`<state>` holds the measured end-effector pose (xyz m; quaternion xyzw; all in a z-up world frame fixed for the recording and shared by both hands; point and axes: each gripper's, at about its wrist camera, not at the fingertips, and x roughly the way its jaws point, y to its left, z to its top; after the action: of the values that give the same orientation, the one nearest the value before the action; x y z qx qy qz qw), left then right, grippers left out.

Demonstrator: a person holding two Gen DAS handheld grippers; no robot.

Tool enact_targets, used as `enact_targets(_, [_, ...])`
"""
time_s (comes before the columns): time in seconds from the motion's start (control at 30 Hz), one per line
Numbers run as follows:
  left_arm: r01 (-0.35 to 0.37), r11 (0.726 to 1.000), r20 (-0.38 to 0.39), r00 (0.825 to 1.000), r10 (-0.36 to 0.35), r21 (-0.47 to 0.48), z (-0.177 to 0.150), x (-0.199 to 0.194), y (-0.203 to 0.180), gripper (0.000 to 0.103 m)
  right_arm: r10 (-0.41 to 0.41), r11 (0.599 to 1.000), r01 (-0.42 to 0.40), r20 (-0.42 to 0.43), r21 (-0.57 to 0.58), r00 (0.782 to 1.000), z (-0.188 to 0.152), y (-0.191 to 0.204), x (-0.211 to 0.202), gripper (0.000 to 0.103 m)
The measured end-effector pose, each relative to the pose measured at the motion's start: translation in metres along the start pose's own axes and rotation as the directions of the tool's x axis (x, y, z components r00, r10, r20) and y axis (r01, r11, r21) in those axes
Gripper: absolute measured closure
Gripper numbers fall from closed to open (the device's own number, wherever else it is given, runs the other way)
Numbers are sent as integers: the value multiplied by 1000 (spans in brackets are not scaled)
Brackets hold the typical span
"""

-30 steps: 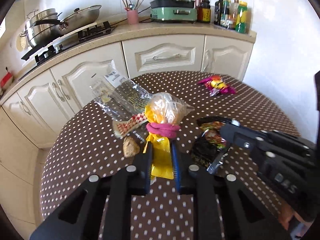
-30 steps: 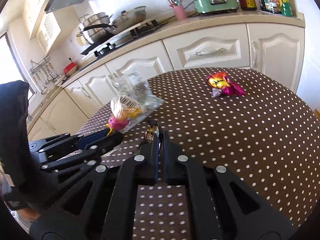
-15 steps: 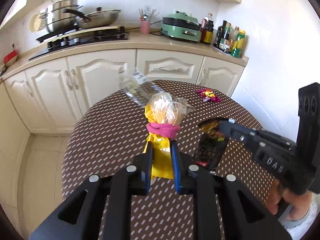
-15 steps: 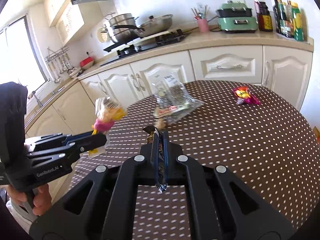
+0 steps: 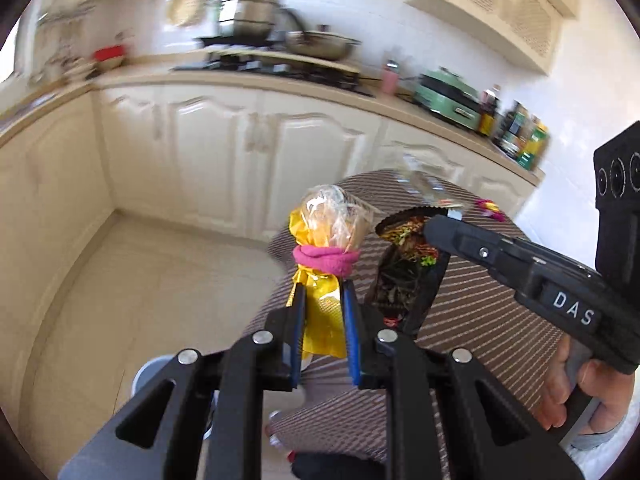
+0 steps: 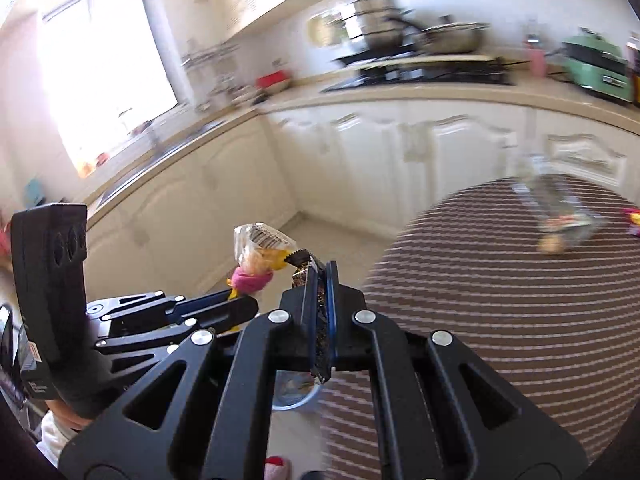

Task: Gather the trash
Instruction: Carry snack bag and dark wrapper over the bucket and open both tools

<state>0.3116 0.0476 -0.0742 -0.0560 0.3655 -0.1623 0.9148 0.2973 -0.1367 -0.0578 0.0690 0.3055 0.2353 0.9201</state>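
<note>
Both tools, left point(image 5: 322, 304) gripping yellow bag point(image 5: 320, 312), right point(image 6: 319, 292) gripping dark wrapper point(image 6: 318, 320), have swung off the table point(image 6: 520, 300).

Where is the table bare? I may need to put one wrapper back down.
The near half of the table is bare cloth, from its edge up to the clear bags. It is crowded at the far side: the clear bags, a brown lump and a pink wrapper by the right rim.
</note>
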Motion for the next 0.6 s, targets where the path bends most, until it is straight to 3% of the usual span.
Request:
enact_targets(0.13, [-91, 990, -19, 996, 89, -111, -34, -15, 82, 86, 72, 996, -75, -76, -40, 995, -13, 60, 55, 99])
enact_targets(0.3, [-182, 948, -91, 982, 163, -262, -89, -10, 172, 86, 126, 987, -143, -209, -72, 970, -48, 124, 139, 99])
enact_targets(0.47, [-254, 895, -188, 962, 196, -367, -138, 25, 231, 86, 123, 983, -160, -333, -85, 935, -94, 156, 214, 99])
enact_targets(0.6, [-283, 848, -270, 947, 173, -449, -176, 67, 273, 86, 97, 988, -140, -421, -72, 902, -129, 154, 265, 99])
